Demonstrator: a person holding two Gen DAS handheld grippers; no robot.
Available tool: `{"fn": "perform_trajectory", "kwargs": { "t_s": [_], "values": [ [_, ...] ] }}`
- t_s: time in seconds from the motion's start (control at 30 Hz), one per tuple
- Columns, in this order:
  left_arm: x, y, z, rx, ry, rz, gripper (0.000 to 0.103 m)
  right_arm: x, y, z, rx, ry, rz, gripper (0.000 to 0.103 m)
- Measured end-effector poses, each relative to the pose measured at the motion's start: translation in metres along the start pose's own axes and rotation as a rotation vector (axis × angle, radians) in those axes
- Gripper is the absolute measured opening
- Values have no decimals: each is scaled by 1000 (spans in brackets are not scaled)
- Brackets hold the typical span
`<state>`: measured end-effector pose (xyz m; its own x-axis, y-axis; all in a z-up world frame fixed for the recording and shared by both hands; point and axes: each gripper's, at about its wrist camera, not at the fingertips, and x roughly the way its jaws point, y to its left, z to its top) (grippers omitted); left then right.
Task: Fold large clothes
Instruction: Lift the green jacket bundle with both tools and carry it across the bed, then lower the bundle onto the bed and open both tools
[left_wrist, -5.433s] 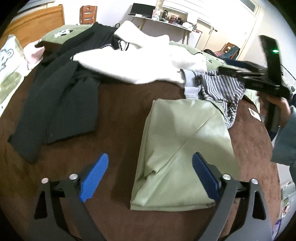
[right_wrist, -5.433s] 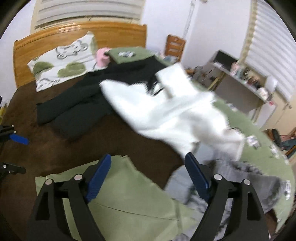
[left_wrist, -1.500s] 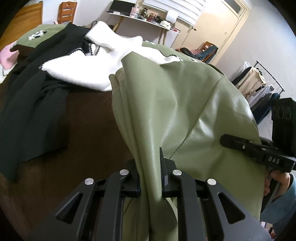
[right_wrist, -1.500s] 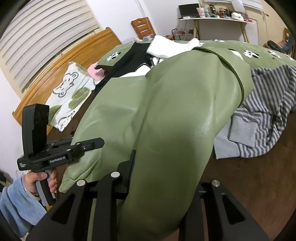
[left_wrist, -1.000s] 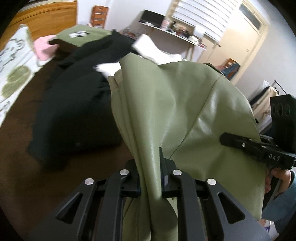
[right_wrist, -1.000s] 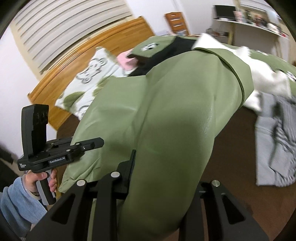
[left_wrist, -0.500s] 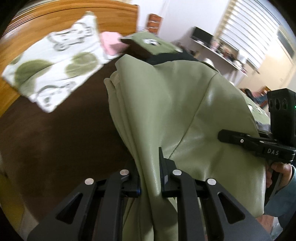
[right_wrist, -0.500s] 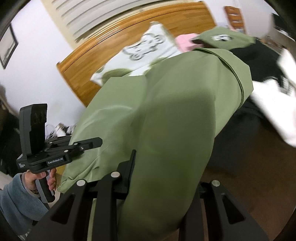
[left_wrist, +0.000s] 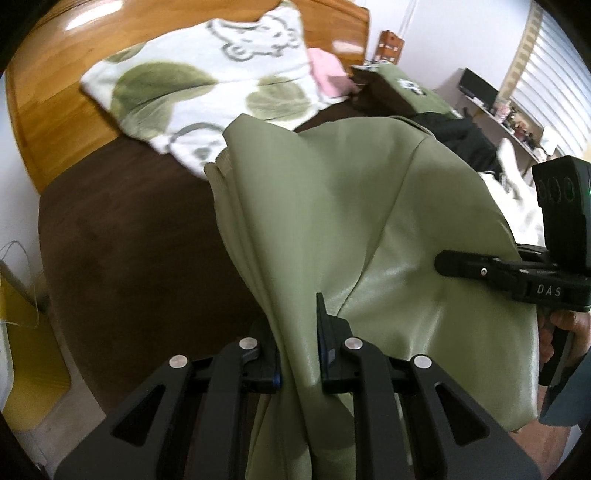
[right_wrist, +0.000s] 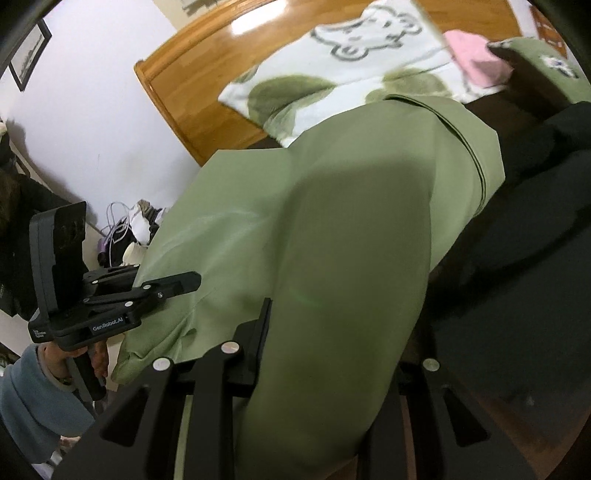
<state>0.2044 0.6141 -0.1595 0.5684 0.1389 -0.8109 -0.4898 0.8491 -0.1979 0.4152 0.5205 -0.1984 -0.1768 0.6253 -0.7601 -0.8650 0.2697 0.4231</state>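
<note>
A folded olive-green leather-like garment hangs lifted above the brown bed, held between both grippers. My left gripper is shut on its near left edge. My right gripper is shut on the other edge of the green garment, whose cloth covers the right finger. Each gripper shows in the other's view: the right one at the garment's right side, the left one at its left side.
The brown bed cover lies below. A white pillow with green spots and bear drawings leans on the wooden headboard. Black clothes and a white garment lie to the right. A pink item sits by the pillow.
Both grippers, still shut on the green garment, have swung it left toward the headboard end of the bed. The pillow and headboard now fill the background.
</note>
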Motion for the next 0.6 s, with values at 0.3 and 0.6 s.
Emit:
{"fn": "perform_trajectory", "kwargs": {
  "t_s": [0.3,0.6],
  "values": [
    [52,47,-13,-39,9,31,23,63,-19,7,-78,52,-7,29],
    [75,51,-24,5,24,74,51,73,-39,-5,-69,72,-20,40]
  ]
}}
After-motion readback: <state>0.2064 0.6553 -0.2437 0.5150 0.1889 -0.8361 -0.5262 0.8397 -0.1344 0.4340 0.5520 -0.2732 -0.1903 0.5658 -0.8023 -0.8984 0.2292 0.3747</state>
